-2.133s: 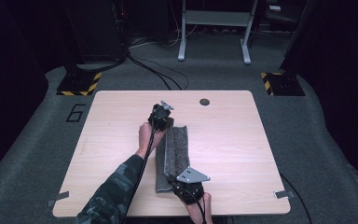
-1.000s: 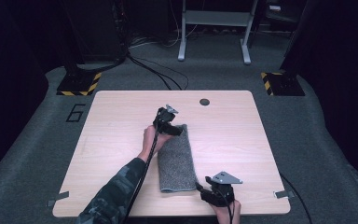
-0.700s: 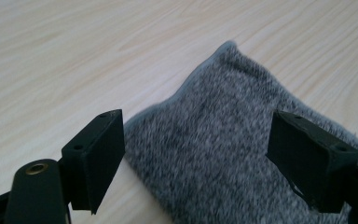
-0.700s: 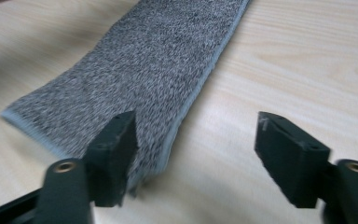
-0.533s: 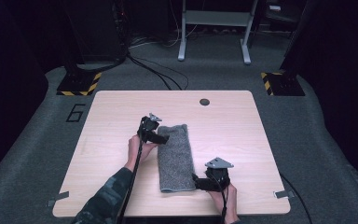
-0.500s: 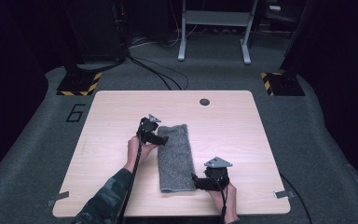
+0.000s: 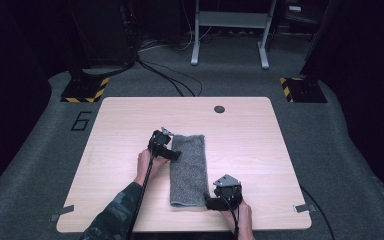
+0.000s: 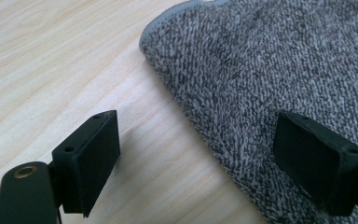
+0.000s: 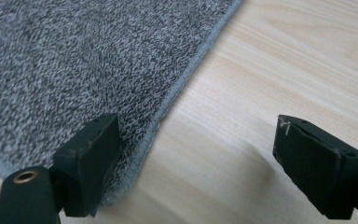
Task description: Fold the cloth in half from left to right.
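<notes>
A grey knitted towel lies folded in a long strip down the middle of the wooden table. My left gripper is at the strip's far left edge, open, one jaw over the towel and the other over bare wood. My right gripper is at the strip's near right corner, open as well, straddling the stitched hem of the towel. Nothing is held between either pair of jaws.
A small dark round hole sits near the table's far edge. Beyond the table are floor cables, a metal stand's legs and two yellow-black striped bases. Bare wood lies left and right of the towel.
The towel, first bunched up in a ridge between both grippers, now lies flat. Both grippers have let go and shifted: the left to the strip's left edge, the right to its near right corner.
</notes>
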A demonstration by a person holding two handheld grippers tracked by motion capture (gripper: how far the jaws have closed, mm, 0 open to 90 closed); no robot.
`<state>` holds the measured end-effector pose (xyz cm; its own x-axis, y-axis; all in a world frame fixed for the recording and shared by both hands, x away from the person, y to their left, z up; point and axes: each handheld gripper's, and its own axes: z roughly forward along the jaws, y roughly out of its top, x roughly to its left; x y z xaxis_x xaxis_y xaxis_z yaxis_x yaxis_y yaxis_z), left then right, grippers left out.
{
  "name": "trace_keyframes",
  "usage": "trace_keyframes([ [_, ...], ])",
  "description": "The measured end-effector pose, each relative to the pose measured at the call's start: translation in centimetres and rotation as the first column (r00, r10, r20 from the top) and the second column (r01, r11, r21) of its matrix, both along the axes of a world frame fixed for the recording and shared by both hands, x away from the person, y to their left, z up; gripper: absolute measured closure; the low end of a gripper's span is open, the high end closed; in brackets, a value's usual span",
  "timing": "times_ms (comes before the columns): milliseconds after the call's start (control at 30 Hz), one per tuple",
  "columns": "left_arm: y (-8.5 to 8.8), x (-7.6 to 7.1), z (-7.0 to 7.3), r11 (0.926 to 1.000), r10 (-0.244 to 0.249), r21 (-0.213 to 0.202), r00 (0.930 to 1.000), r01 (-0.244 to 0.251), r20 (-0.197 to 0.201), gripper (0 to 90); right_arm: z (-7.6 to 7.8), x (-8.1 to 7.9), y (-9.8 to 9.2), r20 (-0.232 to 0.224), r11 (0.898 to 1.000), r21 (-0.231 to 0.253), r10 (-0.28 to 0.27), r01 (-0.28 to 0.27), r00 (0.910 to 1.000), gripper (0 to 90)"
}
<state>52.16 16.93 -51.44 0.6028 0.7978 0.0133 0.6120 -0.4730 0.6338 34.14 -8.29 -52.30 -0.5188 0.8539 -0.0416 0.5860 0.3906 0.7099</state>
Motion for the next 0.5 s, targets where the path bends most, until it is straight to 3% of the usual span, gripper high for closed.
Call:
trace_keyframes([
  [133, 0.0, 0.0, 0.0, 0.9999, -0.001, -0.016, 1.0, 0.001, -0.001, 14.9, 0.1, 0.0, -0.3, -0.006, 0.999, -0.005, 0.036, -0.036, 0.9994, 13.1],
  [233, 0.4, 0.0, 0.4, 0.999, 0.005, -0.044, 0.9999, -0.005, 0.011, 14.9, 0.9, 0.9, -1.1, -0.009, 0.997, 0.063, 0.055, -0.054, 0.9985, 12.6],
  [300, 0.7, -0.1, 0.8, 0.9976, 0.017, -0.067, 0.9996, -0.016, 0.024, 15.0, 1.8, 1.8, -1.7, 0.008, 0.994, 0.084, 0.075, -0.075, 0.9972, 12.6],
  [500, 1.4, 0.3, 1.7, 0.9932, 0.038, -0.111, 0.9991, -0.035, 0.021, 14.9, 4.0, 5.6, -2.5, 0.006, 0.984, 0.162, 0.069, -0.069, 0.9976, 13.4],
])
